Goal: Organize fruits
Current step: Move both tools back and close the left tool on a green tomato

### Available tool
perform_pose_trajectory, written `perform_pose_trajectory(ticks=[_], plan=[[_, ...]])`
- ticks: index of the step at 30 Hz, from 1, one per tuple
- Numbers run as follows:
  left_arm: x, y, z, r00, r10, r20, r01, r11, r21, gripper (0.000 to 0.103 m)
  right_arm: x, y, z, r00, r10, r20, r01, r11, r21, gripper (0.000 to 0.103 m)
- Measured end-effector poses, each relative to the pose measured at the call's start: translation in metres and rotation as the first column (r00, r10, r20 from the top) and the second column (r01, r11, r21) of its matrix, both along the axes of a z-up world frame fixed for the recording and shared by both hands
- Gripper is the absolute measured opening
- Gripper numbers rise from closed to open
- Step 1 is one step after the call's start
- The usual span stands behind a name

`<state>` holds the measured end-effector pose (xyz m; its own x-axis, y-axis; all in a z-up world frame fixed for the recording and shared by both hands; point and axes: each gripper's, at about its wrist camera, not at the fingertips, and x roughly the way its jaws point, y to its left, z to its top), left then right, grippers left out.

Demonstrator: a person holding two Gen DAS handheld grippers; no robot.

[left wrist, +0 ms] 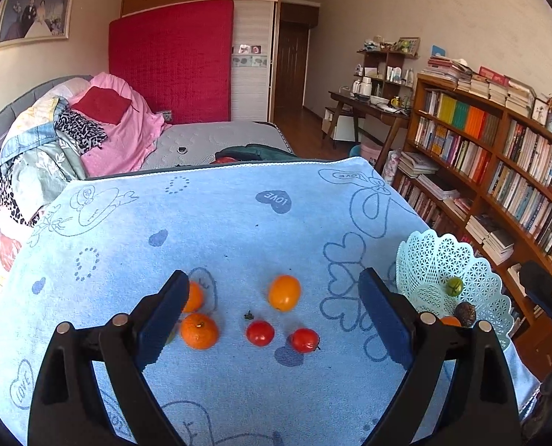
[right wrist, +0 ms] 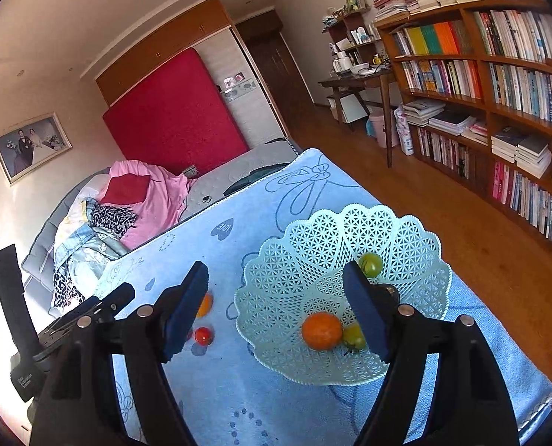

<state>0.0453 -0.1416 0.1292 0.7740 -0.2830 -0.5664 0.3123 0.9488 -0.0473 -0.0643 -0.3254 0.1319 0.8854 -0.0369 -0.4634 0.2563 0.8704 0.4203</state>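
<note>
On the blue towel-covered table [left wrist: 220,230] lie an orange [left wrist: 199,330], a second orange [left wrist: 193,296] partly behind my left finger, a kumquat-like orange fruit [left wrist: 284,292] and two red tomatoes [left wrist: 260,333] [left wrist: 304,340]. My left gripper [left wrist: 274,304] is open and empty above them. The pale green lattice basket [right wrist: 406,234] holds an orange [right wrist: 321,330], a green tomato [right wrist: 370,264] and a yellow-green fruit [right wrist: 353,336]. My right gripper [right wrist: 276,297] is open and empty over the basket's left side. The basket also shows in the left wrist view [left wrist: 424,260] at the right.
A bed [left wrist: 209,137] with piled clothes lies beyond the table's far edge. A long bookshelf [left wrist: 499,156] runs along the right wall, with a desk [left wrist: 365,107] beyond it. The left gripper's body [right wrist: 53,327] shows at the left in the right wrist view.
</note>
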Motion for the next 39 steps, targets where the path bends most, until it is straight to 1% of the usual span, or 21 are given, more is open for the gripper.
perform_pose_trajectory(ticks=[6, 12, 16, 25, 32, 39], plan=[[0.005, 0.022, -0.004, 0.999, 0.048, -0.006, -0.048, 0.999, 0.013, 0.091, 0.003, 0.010, -0.003, 1.000, 0.025, -0.005, -0.025, 1.000, -0.006, 0.077], [0.016, 0.052, -0.010, 0.992, 0.119, -0.031, -0.119, 0.993, 0.008, 0.091, 0.008, 0.025, -0.005, 0.998, 0.056, -0.013, -0.056, 0.998, -0.031, 0.077], [0.022, 0.073, -0.014, 0.985, 0.169, -0.043, -0.169, 0.986, 0.009, 0.091, 0.011, 0.040, -0.008, 0.996, 0.087, -0.021, -0.088, 0.994, -0.066, 0.077], [0.039, 0.105, -0.037, 0.960, 0.258, -0.103, -0.257, 0.966, 0.029, 0.091, 0.021, 0.066, -0.023, 0.986, 0.154, -0.062, -0.159, 0.984, -0.086, 0.077], [0.053, 0.113, -0.061, 0.947, 0.283, -0.153, -0.277, 0.959, 0.054, 0.091, 0.027, 0.081, -0.031, 0.977, 0.192, -0.089, -0.201, 0.974, -0.108, 0.077], [0.062, 0.110, -0.082, 0.944, 0.273, -0.185, -0.262, 0.962, 0.080, 0.091, 0.032, 0.087, -0.039, 0.971, 0.213, -0.112, -0.225, 0.968, -0.108, 0.078]])
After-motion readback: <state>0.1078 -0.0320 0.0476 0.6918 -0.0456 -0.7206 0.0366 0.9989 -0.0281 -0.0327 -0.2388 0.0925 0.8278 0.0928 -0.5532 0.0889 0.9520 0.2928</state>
